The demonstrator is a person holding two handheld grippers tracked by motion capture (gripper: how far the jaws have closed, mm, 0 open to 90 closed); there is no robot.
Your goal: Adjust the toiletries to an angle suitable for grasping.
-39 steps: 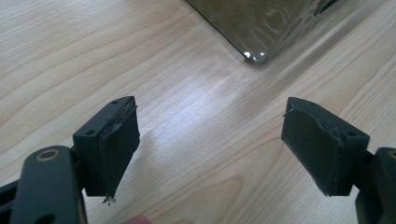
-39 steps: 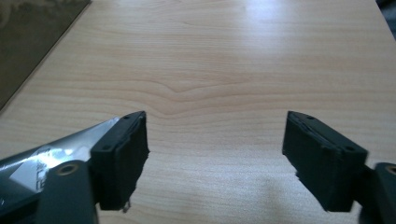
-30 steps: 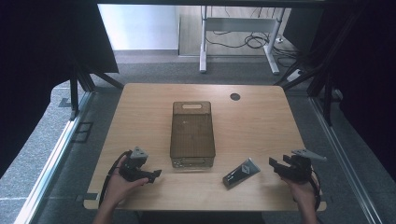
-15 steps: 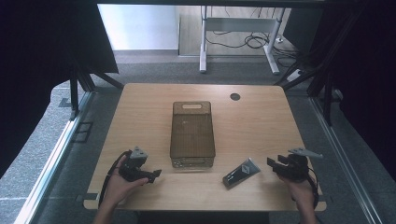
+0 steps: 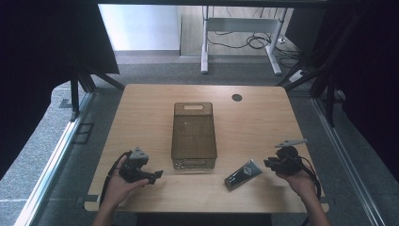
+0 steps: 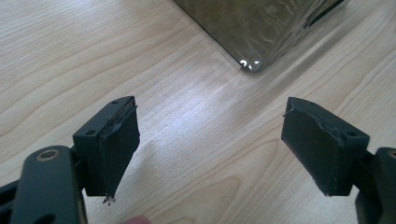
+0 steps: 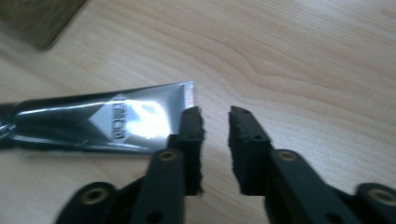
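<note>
A dark, glossy tube point(image 5: 243, 173) lies flat on the wooden table point(image 5: 263, 122), near its front edge and right of centre. My right gripper point(image 5: 268, 163) is just to the right of it. In the right gripper view the tube's point(image 7: 98, 123) crimped end lies beside the left jaw of my right gripper point(image 7: 215, 121). Those jaws have just been closing and now stand a narrow gap apart with nothing between them. My left gripper point(image 5: 156, 176) rests at the front left, open wide over bare wood point(image 6: 210, 140).
A brown translucent bin point(image 5: 193, 107) stands lengthwise in the middle of the table; its corner point(image 6: 261, 32) shows ahead of the left jaws. A round black grommet point(image 5: 236, 97) sits at the back right. Desk legs and cables point(image 5: 240, 42) are on the floor beyond.
My right hand has moved left toward the tube and risen slightly, and its jaws have narrowed from wide open to a small gap. The left hand has stayed put.
</note>
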